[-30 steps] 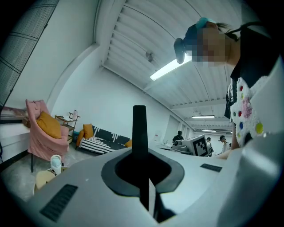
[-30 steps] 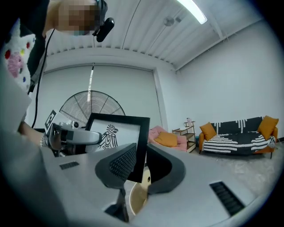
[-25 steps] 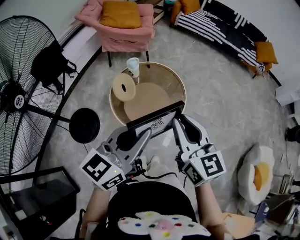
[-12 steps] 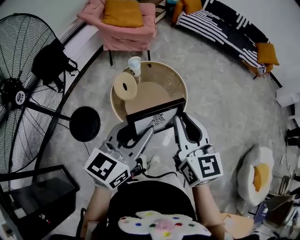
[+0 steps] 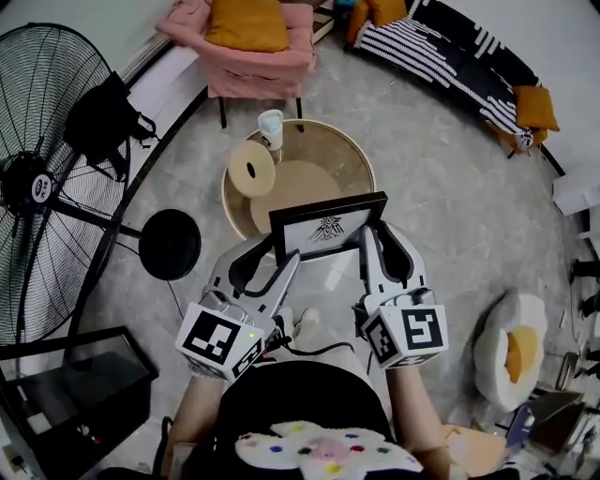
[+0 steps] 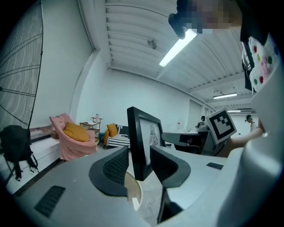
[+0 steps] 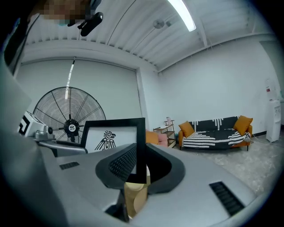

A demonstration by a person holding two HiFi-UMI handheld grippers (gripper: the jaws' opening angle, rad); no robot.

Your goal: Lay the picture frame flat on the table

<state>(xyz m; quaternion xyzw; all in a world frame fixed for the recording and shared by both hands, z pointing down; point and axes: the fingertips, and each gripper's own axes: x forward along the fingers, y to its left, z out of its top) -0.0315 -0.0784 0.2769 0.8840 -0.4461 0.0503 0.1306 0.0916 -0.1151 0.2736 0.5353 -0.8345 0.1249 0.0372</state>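
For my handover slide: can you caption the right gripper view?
Right gripper clamped on the black picture frame at its side edge, bird print showing, floor fan behind.

- rectangular picture frame (image 5: 327, 226): black border, white sheet, black bird-like emblem (image 7: 105, 141).
- round wooden table (image 5: 349, 159): tan top.
- left gripper (image 5: 277, 253), right gripper (image 5: 380, 234): grey shells, black ribbed pads (image 6: 116, 166), black-and-white marker cubes (image 5: 217, 339).
- upholstered armchair (image 5: 253, 67): pink; mustard cushion (image 5: 246, 26).
- long sofa (image 5: 441, 52): black-and-white stripes; orange cushions (image 5: 532, 105).

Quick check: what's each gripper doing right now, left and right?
Left gripper: jaws opening, the picture frame between them but not clamped.
Right gripper: closed on the picture frame's side edge.
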